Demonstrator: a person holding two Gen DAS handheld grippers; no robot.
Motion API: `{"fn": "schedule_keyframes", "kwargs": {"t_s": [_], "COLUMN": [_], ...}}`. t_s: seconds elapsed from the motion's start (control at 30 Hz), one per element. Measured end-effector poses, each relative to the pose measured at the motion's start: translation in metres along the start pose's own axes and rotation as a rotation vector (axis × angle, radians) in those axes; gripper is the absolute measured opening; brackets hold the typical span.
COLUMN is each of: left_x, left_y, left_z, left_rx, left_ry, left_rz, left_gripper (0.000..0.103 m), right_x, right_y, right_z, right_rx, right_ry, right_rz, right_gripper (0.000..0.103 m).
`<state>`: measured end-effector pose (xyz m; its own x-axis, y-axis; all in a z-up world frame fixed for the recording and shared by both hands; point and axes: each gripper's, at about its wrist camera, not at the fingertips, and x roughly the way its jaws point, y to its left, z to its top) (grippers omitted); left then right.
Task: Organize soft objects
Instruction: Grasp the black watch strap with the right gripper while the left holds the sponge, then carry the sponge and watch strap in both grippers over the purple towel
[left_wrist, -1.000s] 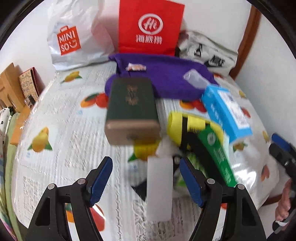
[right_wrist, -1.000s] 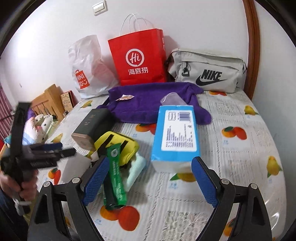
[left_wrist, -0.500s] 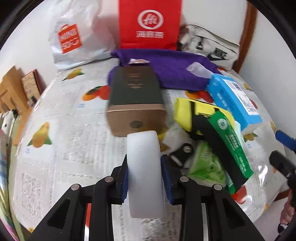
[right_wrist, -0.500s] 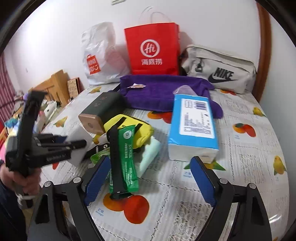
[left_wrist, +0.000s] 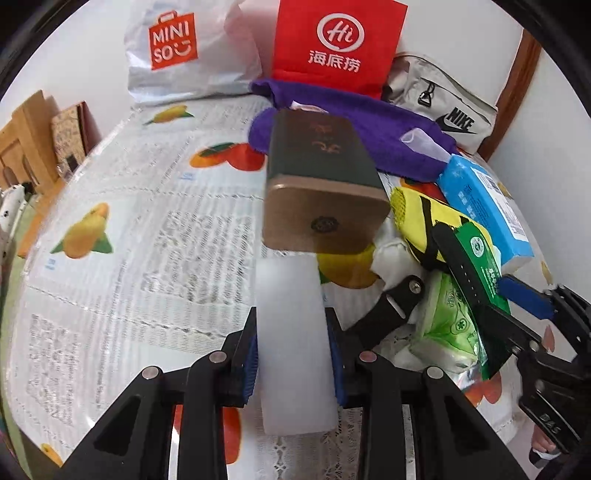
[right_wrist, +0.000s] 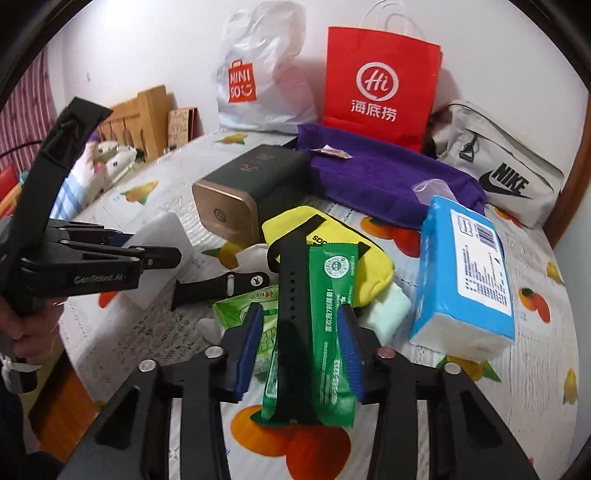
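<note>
Left tongs (left_wrist: 293, 349) clamped shut, right tongs (right_wrist: 301, 341) narrowed, both level, side by side

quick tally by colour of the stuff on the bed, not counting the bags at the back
white: 1, foam block
green: 3, box, sachet, tissue pack
yellow: 1, pouch
blue: 1, tissue pack
purple: 1, towel
black: 1, strap
total: 8

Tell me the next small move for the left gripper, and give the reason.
Probably lift the white block up and away. The left gripper is shut on it, and the green box lies right ahead, so pushing forward would likely bump it.
</note>
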<state>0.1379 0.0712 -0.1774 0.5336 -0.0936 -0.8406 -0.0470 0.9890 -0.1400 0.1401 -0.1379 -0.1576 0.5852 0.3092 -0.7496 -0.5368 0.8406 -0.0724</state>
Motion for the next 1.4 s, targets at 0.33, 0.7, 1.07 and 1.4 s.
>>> {"fn": "schedule_keyframes", "kwargs": {"t_s": [0.33, 0.7, 1.07, 1.4], "left_x": [0.003, 0.002, 0.004, 0.005], "left_y": [0.008, 0.007, 0.001, -0.004], "left_z": [-0.002, -0.007, -0.013, -0.013], "left_rx": [-0.032, -0.034, -0.027, -0.011], "left_ry": [-0.009, -0.001, 0.022, 0.025], "left_rz": [-0.065, -0.065, -0.027, 0.003], "left_gripper": [0.030, 0.032, 0.032, 0.032], "right_x": [0.024, -0.007, -0.018, -0.010], "right_y": [0.021, 0.009, -0.014, -0.043], "right_z": [-0.004, 0.001, -0.030, -0.068], "right_rx": [-0.164, -0.053, 0.055, 0.185], "right_ry": [0.027, -0.043, 0.028, 0.101], "right_rz": [-0.120, 0.031, 0.025, 0.056], "right_gripper": [0.028, 0.021, 0.021, 0.038]}}
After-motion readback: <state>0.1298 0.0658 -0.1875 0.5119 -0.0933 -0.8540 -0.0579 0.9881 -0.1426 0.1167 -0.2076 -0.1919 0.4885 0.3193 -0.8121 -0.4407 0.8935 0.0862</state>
